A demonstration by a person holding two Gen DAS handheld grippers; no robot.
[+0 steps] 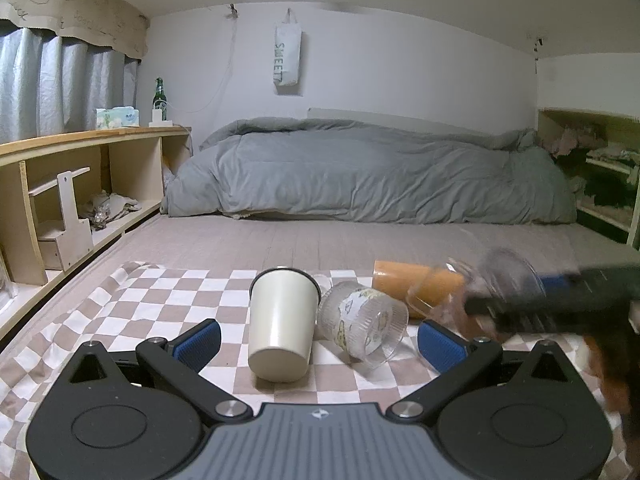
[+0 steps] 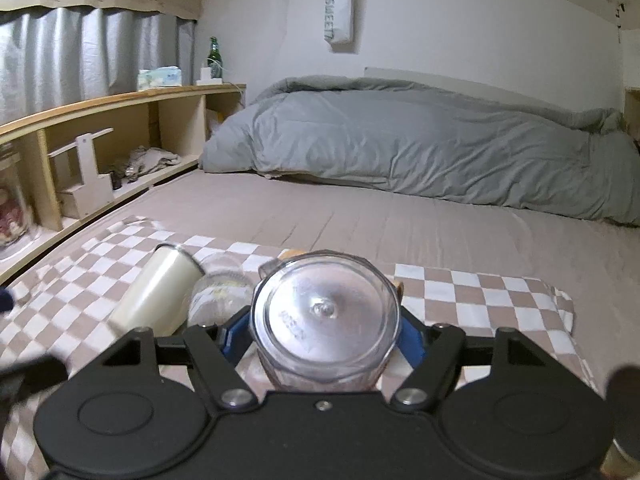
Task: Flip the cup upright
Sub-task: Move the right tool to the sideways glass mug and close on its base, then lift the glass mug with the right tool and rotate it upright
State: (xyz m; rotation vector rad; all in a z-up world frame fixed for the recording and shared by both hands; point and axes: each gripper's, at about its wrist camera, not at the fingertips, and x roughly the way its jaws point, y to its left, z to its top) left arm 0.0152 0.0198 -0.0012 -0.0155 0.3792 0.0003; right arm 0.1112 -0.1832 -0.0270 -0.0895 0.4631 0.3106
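Observation:
Several cups lie on their sides on a checkered cloth. A cream cup lies between the open blue pads of my left gripper, base toward the camera. A ribbed clear glass lies right of it, an orange cup behind. My right gripper is shut on a clear plastic cup, base facing the camera, held above the cloth. In the left wrist view that clear plastic cup and the right gripper are blurred at right. The cream cup shows in the right wrist view too.
The cloth lies on a bed with a grey duvet at the back. A wooden shelf runs along the left with a green bottle and tissue pack on top. A jar stands at far left.

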